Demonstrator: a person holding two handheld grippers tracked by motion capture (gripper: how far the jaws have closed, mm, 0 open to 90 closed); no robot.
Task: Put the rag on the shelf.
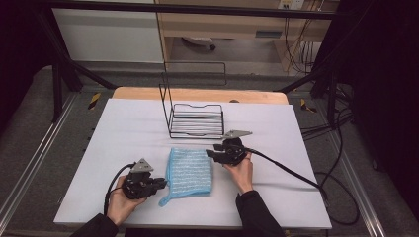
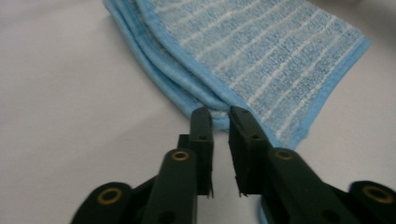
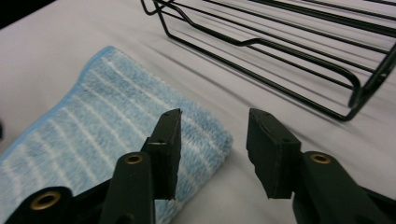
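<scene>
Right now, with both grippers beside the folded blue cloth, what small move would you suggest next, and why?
Probably ease the left gripper forward and close it on the cloth: its jaws stand slightly apart right at the layered edge, gripping nothing, while the right gripper is open at the far corner.

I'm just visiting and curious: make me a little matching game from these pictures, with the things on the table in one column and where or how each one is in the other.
Things:
1. folded blue cloth
2. black wire rack
3. left gripper
4. right gripper

States:
A. jaws wide apart, over the cloth's folded far corner
B. stands at the far side of the white table, behind the cloth
C. jaws a narrow gap apart, at the cloth's layered edge
D. lies flat between the two grippers

Pairs: 1-D, 2-B, 3-C, 4-A
</scene>
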